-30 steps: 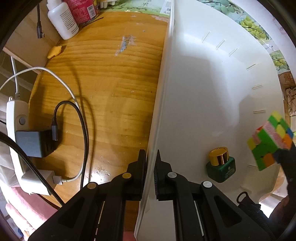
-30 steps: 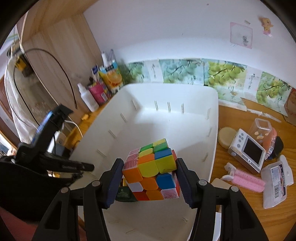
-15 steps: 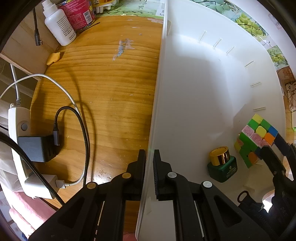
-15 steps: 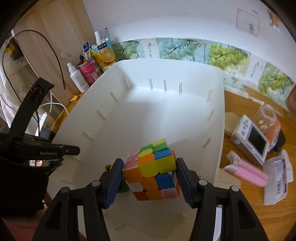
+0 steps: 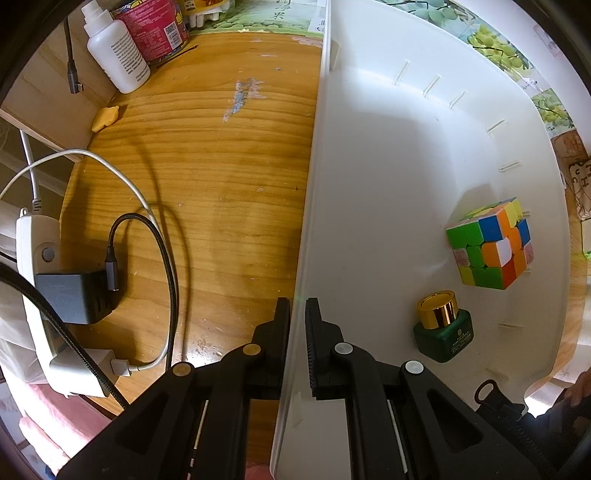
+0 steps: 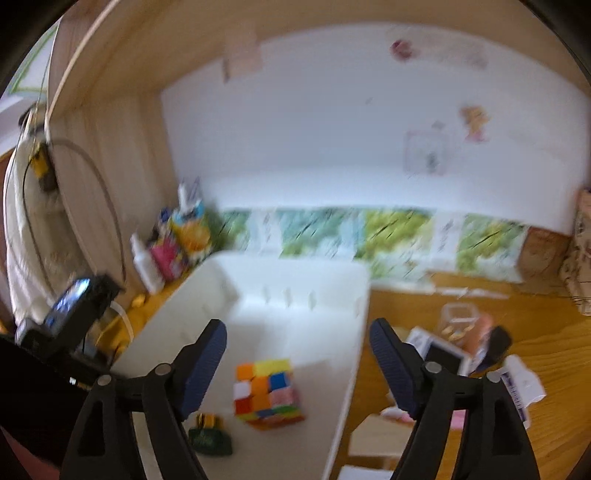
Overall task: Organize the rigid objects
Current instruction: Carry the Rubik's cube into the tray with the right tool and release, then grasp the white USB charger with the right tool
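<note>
- The wooden desk (image 5: 207, 192) is worn, with pale scuffs near its far end; a white wall with small stickers rises behind it, edged along the bottom by a strip of green leaf-and-grape pictures (image 6: 391, 232).
- A large white bin (image 5: 388, 155) sits on the desk, with short slots along its inner walls.
- The puzzle cube (image 5: 491, 243) lies on the bin floor against the right wall, with a green jar with a gold cap (image 5: 443, 326) just beside it on the near side.
- The left gripper (image 5: 297, 321) points straight down and is clamped shut on the bin's left wall, one finger outside and one inside.
- The right gripper (image 6: 297, 354) hangs above the bin, its jaws having just been opening; they stand wide apart with nothing pressed between them, and the cube sits loose below the gap.
- Only the left wrist view shows the desk's left side: a white power strip (image 5: 35, 280) with a black charger (image 5: 75, 295) plugged in, black and white cables looping over the wood, a white bottle (image 5: 114, 51) and a red tub (image 5: 155, 26) at the far end.
- Only the right wrist view, heavily blurred, shows the desk right of the bin: a small white device with a screen (image 6: 439, 350), a clear container behind it, and white packets nearer.
- That view also takes in the wooden side panel on the left.
</note>
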`<state>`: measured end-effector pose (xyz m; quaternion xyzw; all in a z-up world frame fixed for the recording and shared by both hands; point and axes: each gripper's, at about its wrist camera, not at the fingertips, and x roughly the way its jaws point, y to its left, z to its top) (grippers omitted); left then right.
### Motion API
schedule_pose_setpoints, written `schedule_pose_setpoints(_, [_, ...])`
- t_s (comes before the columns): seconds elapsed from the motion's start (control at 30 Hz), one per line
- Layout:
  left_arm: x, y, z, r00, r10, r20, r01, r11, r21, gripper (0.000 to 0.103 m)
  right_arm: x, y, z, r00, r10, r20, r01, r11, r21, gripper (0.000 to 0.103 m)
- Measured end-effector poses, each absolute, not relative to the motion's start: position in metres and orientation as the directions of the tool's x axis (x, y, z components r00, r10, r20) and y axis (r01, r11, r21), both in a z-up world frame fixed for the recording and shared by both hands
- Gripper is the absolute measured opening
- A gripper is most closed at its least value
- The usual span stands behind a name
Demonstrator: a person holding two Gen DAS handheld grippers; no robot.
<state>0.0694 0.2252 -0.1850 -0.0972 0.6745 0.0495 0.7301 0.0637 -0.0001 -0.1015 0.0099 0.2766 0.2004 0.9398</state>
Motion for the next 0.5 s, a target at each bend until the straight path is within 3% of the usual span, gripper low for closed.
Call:
schedule_pose_setpoints(0.17, [0.069, 0.225, -0.185, 0.085, -0.057, -0.995, -0.202, 0.977, -0.074, 0.009, 0.064, -0.032, -0.096, 0.825, 0.324, -0.464, -0.270, 0.946, 0.180, 0.082])
schedule_pose_setpoints(0.5, [0.069, 0.225, -0.185, 0.085, -0.056, -0.995, -0.202, 0.977, -0.073, 0.009, 0.062, -0.090, -0.119, 0.830, 0.202, -0.519, -0.084, 0.967, 0.241, 0.082])
